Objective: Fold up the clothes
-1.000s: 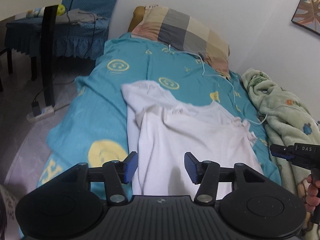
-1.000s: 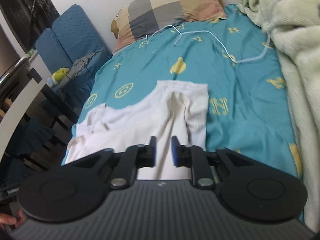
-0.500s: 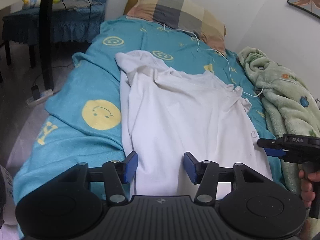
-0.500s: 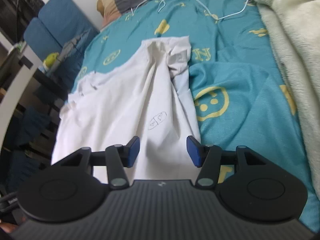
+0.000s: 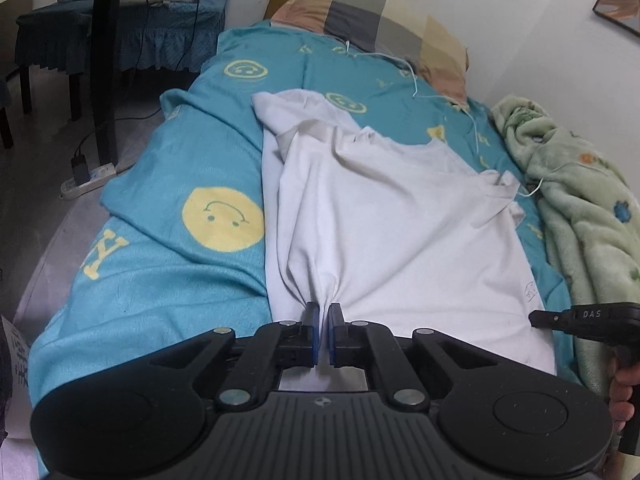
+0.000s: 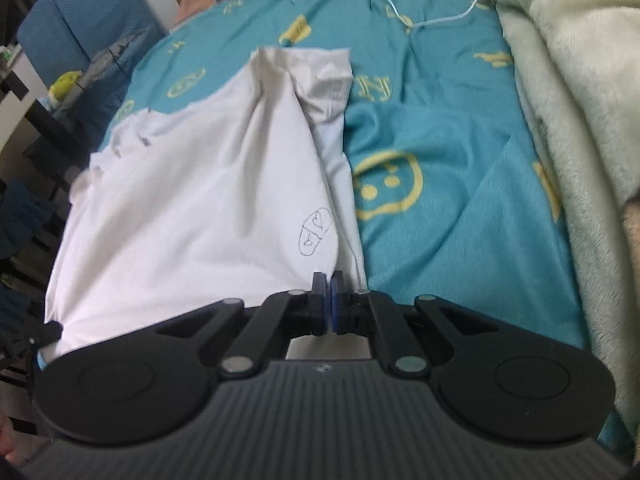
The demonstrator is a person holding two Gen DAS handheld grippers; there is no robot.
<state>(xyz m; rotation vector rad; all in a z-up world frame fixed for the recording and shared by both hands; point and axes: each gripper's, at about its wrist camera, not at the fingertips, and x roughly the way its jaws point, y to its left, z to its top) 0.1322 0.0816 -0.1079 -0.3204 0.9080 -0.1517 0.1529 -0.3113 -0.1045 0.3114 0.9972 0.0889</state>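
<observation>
A white T-shirt [image 5: 400, 232] lies spread lengthwise on a teal bedspread [image 5: 192, 160], its sleeves toward the pillow. My left gripper [image 5: 324, 312] is shut on the shirt's near hem at its left side, and the cloth puckers into the jaws. My right gripper [image 6: 329, 284] is shut on the hem of the shirt [image 6: 208, 200] at its right side, just below a small drawn mark [image 6: 316, 226]. The right gripper also shows at the right edge of the left wrist view [image 5: 536, 317].
A checked pillow [image 5: 376, 12] lies at the head of the bed. A pale green fleece blanket [image 5: 584, 208] is heaped along the right side by the wall. A white cable [image 6: 400, 12] trails over the bedspread. A blue-covered chair [image 5: 120, 32] and a power strip [image 5: 88, 178] are left of the bed.
Both grippers were open half a second ago and have now closed on the shirt's near hem. The shirt lies more stretched out toward me than a second ago.
</observation>
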